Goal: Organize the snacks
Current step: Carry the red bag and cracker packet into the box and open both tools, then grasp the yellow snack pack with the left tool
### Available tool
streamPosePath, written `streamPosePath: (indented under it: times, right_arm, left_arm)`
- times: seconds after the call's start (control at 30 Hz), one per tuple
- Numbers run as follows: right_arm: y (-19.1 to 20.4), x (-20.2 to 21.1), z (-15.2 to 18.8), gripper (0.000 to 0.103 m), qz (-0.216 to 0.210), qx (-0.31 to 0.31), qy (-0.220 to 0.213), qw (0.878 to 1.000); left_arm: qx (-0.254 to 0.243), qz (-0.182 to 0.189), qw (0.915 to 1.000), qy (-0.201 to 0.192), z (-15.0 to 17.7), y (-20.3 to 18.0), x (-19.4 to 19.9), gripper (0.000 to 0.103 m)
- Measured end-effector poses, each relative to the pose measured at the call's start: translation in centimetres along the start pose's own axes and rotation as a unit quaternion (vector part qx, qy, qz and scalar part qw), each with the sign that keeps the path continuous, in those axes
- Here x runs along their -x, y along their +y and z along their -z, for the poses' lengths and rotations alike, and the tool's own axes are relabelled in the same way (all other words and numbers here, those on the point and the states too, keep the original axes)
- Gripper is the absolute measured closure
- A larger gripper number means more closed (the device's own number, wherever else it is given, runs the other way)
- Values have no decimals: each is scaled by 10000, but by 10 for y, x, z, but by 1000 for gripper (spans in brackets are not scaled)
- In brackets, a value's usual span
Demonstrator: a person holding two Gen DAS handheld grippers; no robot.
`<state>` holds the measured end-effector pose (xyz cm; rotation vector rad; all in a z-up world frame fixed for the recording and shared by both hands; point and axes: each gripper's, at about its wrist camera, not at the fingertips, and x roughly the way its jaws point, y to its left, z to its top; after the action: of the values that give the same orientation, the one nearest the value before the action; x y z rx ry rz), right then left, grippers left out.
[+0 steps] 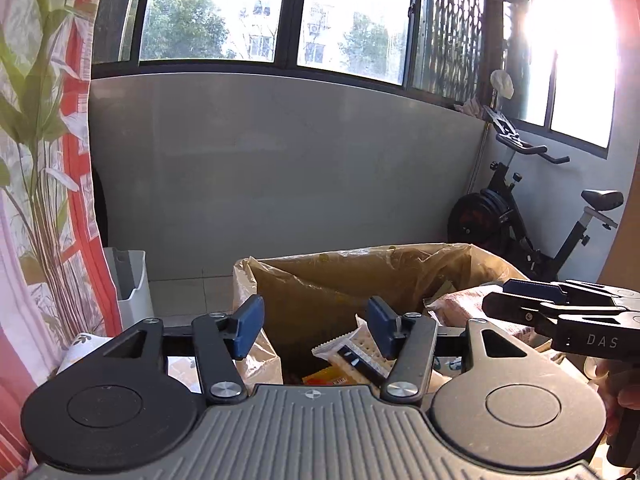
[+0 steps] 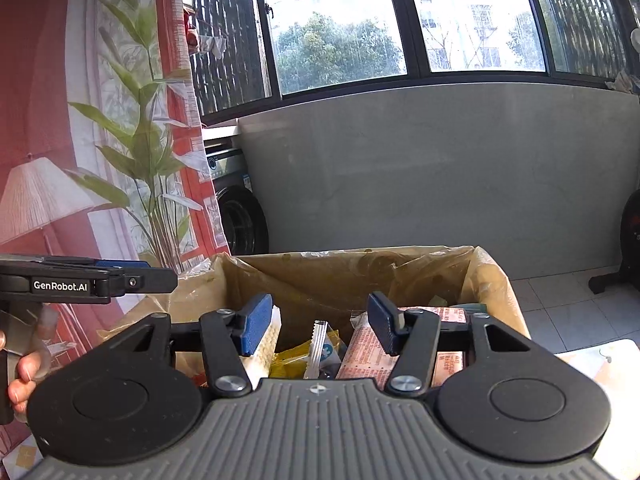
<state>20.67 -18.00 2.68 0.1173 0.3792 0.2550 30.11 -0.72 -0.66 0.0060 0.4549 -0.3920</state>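
Observation:
A cardboard box lined with clear plastic holds several snack packs and also shows in the right wrist view. My left gripper is open and empty above the box's near left side, over a white cracker pack and an orange pack. My right gripper is open and empty above the box, over a pink pack, a yellow pack and a pale wafer pack. The right gripper shows from the side in the left wrist view; the left one shows in the right wrist view.
A white bin stands on the floor left of the box. An exercise bike stands at the right, a washing machine at the left by a printed curtain. A grey wall lies behind the box.

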Motion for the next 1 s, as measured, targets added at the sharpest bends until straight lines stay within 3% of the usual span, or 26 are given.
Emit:
streamPosePath:
  times: [0.23,0.5,0.73,0.87,1.0]
  right_arm:
    - [0,47,20,46,-81,137,-231,9996]
    - [3,80,66,46,-41,323,-287,9991]
    - [-2,80,123,46,-37,88,248,9996]
    - [-5,74,153,46,54,48,567,9984]
    - [-9,68,188,46,241,37,1010,9946]
  left_arm:
    - [17,122,9999,19,29,-3,41,38]
    - [4,-69,9991,415,91,-15,59,38]
    - [325,36,9931,1124,152,-23,45,38]
    - [616,66,9856,1576,179,-25,36,38]
    - [227,113,9841,1758,202,-38,32,38]
